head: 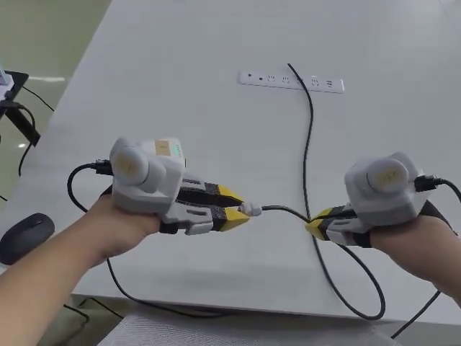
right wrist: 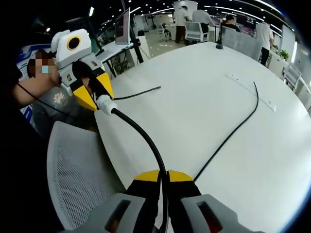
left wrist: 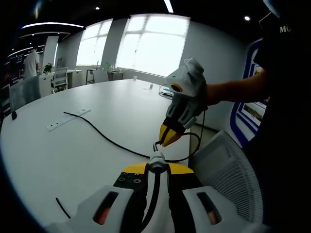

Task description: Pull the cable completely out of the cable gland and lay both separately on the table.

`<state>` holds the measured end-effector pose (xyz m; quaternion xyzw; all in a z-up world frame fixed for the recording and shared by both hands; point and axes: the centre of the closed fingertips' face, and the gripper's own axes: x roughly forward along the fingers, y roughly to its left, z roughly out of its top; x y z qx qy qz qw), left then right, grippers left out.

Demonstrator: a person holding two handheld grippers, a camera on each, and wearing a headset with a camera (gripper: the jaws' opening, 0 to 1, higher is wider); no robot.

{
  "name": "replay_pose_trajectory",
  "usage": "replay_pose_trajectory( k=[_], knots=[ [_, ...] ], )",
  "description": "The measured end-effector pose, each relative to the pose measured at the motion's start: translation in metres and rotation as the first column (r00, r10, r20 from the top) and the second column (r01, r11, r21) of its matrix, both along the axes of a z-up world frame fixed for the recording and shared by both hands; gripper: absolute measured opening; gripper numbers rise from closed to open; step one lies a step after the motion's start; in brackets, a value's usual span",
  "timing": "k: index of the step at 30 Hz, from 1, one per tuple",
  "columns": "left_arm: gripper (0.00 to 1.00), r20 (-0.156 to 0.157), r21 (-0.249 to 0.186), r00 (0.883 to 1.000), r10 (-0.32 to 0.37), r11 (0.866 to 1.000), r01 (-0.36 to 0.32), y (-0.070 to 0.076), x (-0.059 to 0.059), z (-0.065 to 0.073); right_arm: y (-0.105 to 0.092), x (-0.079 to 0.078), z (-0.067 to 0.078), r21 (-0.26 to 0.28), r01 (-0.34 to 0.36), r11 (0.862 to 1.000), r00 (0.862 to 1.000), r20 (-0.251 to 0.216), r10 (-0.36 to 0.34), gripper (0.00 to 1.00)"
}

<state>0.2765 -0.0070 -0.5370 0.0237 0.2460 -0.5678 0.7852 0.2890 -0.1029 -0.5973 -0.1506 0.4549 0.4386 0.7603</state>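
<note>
Black cable [head: 284, 210] spans the two claws over the worktop's [head: 180, 94] near edge. The left claw [head: 240, 210] is clenched on the white cable gland [head: 251, 210], the right claw [head: 310, 226] pinches the cable. Best pull straight along the gland's axis — hands apart, steady — so nothing kinks.

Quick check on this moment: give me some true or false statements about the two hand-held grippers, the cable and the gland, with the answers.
1. The left hand-held gripper is shut on the white cable gland. True.
2. The right hand-held gripper is open and holds nothing. False: it is shut on the black cable.
3. The cable is fully out of the cable gland. False: it runs through the gland.
4. A white power strip lies on the table beyond both grippers. True.
</note>
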Motion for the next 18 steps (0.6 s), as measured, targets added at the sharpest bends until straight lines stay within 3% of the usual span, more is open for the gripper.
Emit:
replay_pose_trajectory(
  k=[6, 9, 10, 11, 15, 18],
  knots=[
    [0.15, -0.007, 0.000, 1.000, 0.005, 1.000, -0.005, 0.004, 0.002, -0.001, -0.002, 0.002, 0.019, 0.037, -0.036, 0.999, 0.997, 0.067, 0.033, 0.03],
    [0.15, -0.009, -0.006, 1.000, 0.003, 1.000, -0.003, 0.003, 0.002, 0.000, 0.006, 0.002, 0.034, 0.101, -0.052, 0.994, 0.995, 0.096, 0.042, 0.15],
    [0.15, -0.008, 0.000, 1.000, -0.002, 1.000, 0.002, 0.003, 0.001, -0.001, 0.014, 0.002, 0.045, 0.156, -0.076, 0.985, 0.992, 0.116, 0.058, 0.19],
    [0.15, -0.007, 0.001, 1.000, -0.005, 1.000, 0.005, 0.003, 0.001, -0.001, 0.017, 0.004, 0.050, 0.178, -0.088, 0.980, 0.989, 0.135, 0.064, 0.21],
    [0.15, -0.004, 0.001, 1.000, -0.010, 1.000, 0.010, 0.001, 0.001, 0.000, 0.035, 0.006, 0.074, 0.197, -0.161, 0.967, 0.971, 0.209, 0.119, 0.26],
    [0.15, -0.001, -0.001, 1.000, -0.015, 1.000, 0.015, -0.003, 0.002, 0.002, 0.052, 0.003, 0.080, 0.181, -0.244, 0.953, 0.948, 0.253, 0.194, 0.25]
  ],
)
